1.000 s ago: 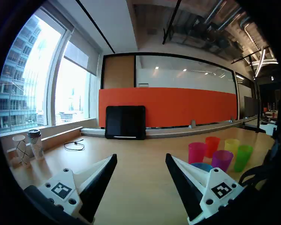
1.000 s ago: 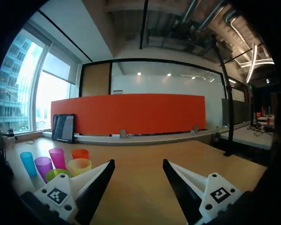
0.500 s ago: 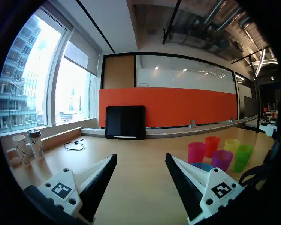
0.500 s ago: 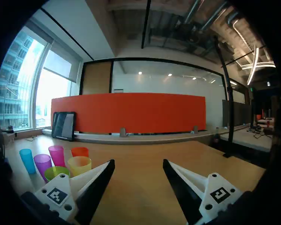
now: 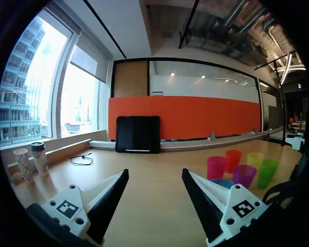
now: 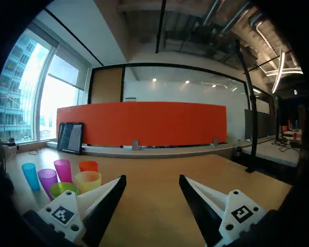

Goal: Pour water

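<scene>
Six cups [image 6: 63, 171] sat grouped lower left on tabletop [image 6: 220, 168], likely staged for pouring; left gripper [image 5: 154, 171] and right gripper [image 6: 152, 177] gaped empty.

Table [image 5: 154, 201]: pale wood-look top, smooth, low satin sheen.

Pink cup [image 6: 64, 171], orange cup [image 6: 88, 166], yellow cup [image 6: 88, 181], green cup [image 6: 62, 189], purple cup [image 6: 47, 179], blue cup [image 6: 30, 175]: 6 pieces in translucent coloured plastic, smooth, lightly glossy.

Left gripper [image 5: 155, 170], right gripper [image 6: 152, 177]: fingers [image 5: 72, 206] of white matt plastic, inner faces black and matt.

Partition [image 5: 195, 117]: orange, even matt face; material cannot be told.

Screen [image 5: 138, 133]: black, glossy front.

Lidded cup [image 5: 39, 156]: paper-looking wall, dark lid.

Ceiling pipes [image 5: 237, 24]: bare metal, dull shine.

Glass wall [image 5: 204, 84]: clear, smooth, reflective.
</scene>
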